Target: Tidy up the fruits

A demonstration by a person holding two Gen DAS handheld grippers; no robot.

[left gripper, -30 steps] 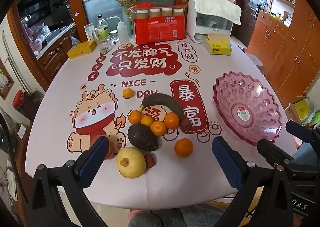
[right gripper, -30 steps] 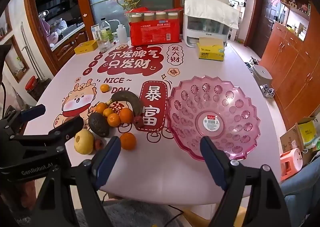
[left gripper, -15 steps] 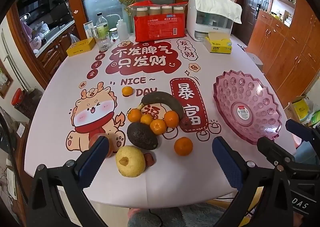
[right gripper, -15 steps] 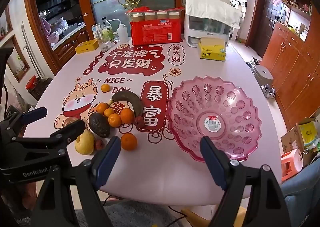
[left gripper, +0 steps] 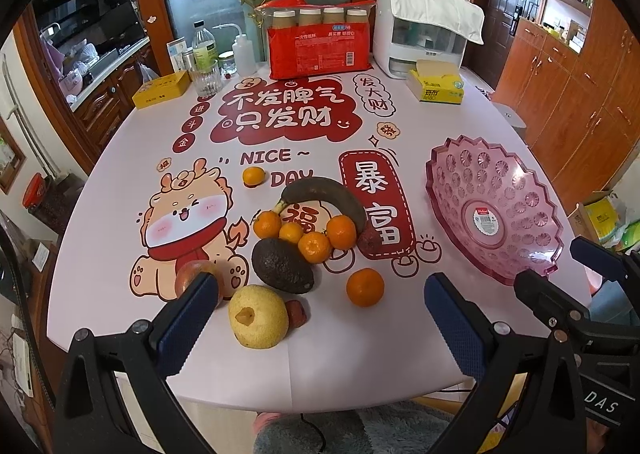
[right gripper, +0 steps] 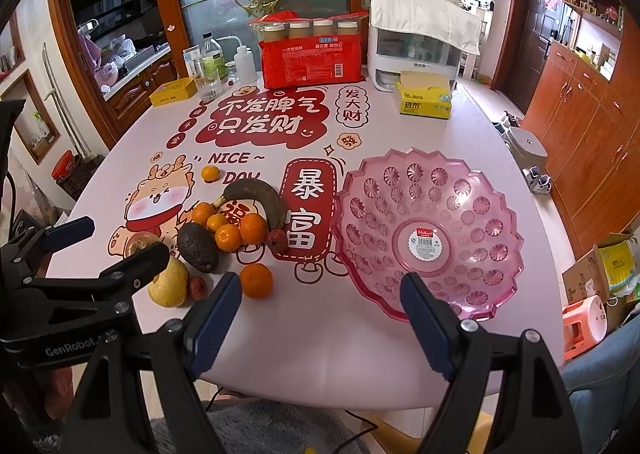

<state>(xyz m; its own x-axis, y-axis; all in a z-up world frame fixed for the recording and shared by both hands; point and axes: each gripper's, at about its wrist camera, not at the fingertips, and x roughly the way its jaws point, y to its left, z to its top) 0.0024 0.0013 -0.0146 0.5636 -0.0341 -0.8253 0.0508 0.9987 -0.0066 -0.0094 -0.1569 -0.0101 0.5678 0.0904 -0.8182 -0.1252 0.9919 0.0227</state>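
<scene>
Glossy printed tablecloth (left gripper: 120,213) reads "NICE DAY". Scalloped pink plastic bowl (right gripper: 428,230) bears a barcode sticker. Pebbled avocado (left gripper: 282,266) touches smooth oranges (left gripper: 316,247). Left gripper (left gripper: 320,318) and right gripper (right gripper: 320,318) gape wide, holding nothing.

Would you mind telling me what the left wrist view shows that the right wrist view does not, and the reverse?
Only the left wrist view shows the red apple mostly clear, beside the left gripper; the right wrist view has it largely behind a gripper finger. Only the right wrist view shows the whole pink bowl, holding no fruit, plus a pink stool on the floor. Both share the pear, avocado, banana and oranges on the table, with the right gripper open.
</scene>
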